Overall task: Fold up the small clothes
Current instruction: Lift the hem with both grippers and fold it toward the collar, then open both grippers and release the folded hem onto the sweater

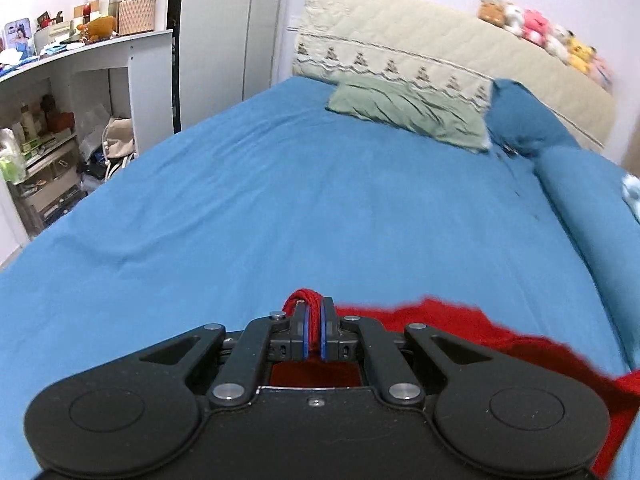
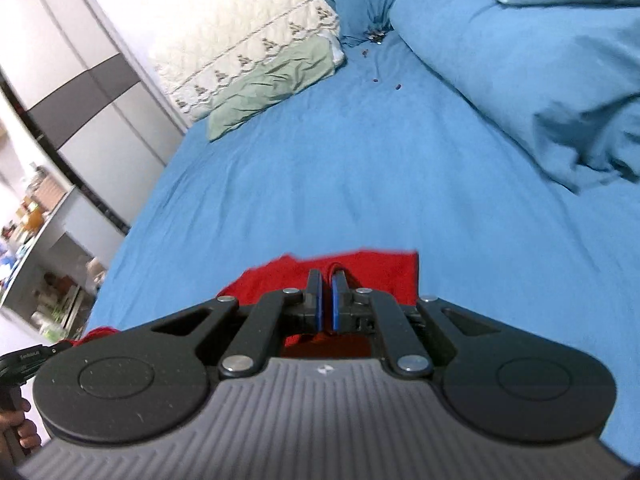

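Note:
A small red garment lies over the near part of the blue bed sheet. My left gripper is shut on an edge of it; a red fold sticks up between the blue pads. The cloth trails to the right below the gripper. In the right wrist view my right gripper is shut on another edge of the red garment, which spreads just ahead of and under the fingers. Most of the garment is hidden by the gripper bodies.
A green pillow and a cream headboard are at the far end. A bunched blue duvet lies along the right side. White shelves and a wardrobe stand left of the bed.

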`<state>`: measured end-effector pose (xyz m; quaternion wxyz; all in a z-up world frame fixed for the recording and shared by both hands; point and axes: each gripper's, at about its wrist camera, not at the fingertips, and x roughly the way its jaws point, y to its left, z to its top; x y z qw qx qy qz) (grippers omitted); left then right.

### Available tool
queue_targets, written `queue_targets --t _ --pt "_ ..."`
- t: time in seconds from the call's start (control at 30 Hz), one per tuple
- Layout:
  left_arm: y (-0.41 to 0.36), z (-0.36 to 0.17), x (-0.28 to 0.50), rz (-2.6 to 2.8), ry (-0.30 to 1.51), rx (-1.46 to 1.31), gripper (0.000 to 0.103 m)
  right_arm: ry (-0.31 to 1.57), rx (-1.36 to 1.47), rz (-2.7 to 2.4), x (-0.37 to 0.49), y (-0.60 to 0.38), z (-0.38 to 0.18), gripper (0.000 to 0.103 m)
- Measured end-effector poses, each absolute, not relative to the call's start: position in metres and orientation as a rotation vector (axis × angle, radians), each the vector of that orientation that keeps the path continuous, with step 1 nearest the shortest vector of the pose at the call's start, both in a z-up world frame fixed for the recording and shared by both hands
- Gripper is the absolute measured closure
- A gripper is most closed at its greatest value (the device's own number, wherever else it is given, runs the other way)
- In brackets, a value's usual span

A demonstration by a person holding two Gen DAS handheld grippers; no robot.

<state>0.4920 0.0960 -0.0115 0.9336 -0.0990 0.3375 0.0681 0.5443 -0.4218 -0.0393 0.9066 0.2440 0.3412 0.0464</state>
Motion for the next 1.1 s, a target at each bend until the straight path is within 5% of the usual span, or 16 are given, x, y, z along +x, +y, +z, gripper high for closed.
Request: queue_targets --t 0.37,0.47,0.5,0.53,0.6,0.63,0.8,1.1 --pt "0.074 -0.117 0.601 0.196 0.762 -0.133 0.098 0.873 0.489 -0.013 0.701 -0.416 -0.169 0.083" --pt "0.077 -0.121 0.607 0.189 0.786 -0.121 0.09 0.892 0.454 -0.008 0.711 -0.414 -0.177 0.079" --pt "0.08 -0.121 0.607 0.184 0.788 -0.126 0.083 0.887 0.45 -0.006 0.709 -0.414 -0.175 0.067" --pt "0.081 -0.118 0.608 0.185 0.79 -0.129 0.075 0.881 0.448 -0.004 0.706 -0.413 -0.172 0.041" --pt "0.082 -0.109 0.599 0.176 0.767 -0.129 0.04 0.839 0.432 -0.012 0.693 -0.412 -0.159 0.009" --pt "0.078 -0.104 0.592 0.17 0.746 -0.108 0.037 0.813 0.419 -0.006 0.677 -0.406 -0.148 0.004" --pt "0.054 -0.105 0.546 0.015 0.809 -0.029 0.035 0.826 0.343 0.126 0.646 -0.381 -0.134 0.003" --pt "0.052 -0.169 0.529 -0.007 0.962 0.033 0.032 1.03 0.319 0.102 0.642 -0.378 -0.192 0.004"
